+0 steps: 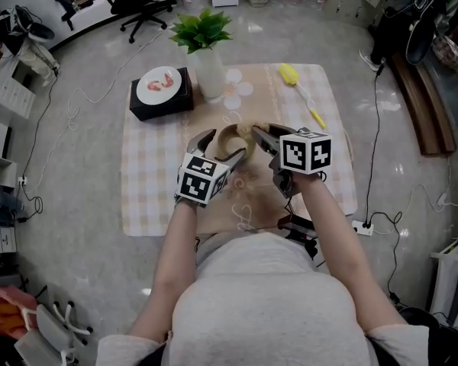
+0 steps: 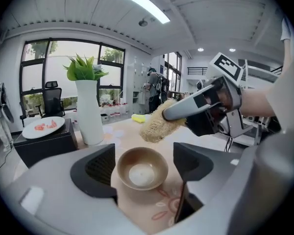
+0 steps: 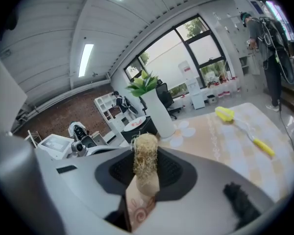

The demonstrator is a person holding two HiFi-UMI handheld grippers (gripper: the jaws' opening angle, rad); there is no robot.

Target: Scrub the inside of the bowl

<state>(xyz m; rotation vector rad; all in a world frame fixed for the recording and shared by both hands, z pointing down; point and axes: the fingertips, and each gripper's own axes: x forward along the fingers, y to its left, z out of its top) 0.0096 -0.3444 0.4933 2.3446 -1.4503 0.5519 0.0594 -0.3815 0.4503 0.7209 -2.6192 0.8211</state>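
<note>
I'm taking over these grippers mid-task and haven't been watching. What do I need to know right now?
Left gripper: open, jaws either side of the bowl, not pressing it.
Right gripper: shut on the loofah scrubber, held just above the bowl, not touching it.
Bowl: upright and empty on the table mat.
Done: scrubber in hand.
To do: steady the bowl, scrub its inside.

Cloth-covered table (image 1: 149,181), beige-and-white check, roughly square. Far-left corner: black box (image 1: 160,104). Just beside box, at far edge: white vase (image 1: 210,73), upright, green plant in it. Far right: yellow brush (image 1: 300,90) lying flat, well apart from vase. Centre: brown bowl (image 2: 142,168), upright on cloth. White flower shapes at vase base: print or mats, cannot tell.
</note>
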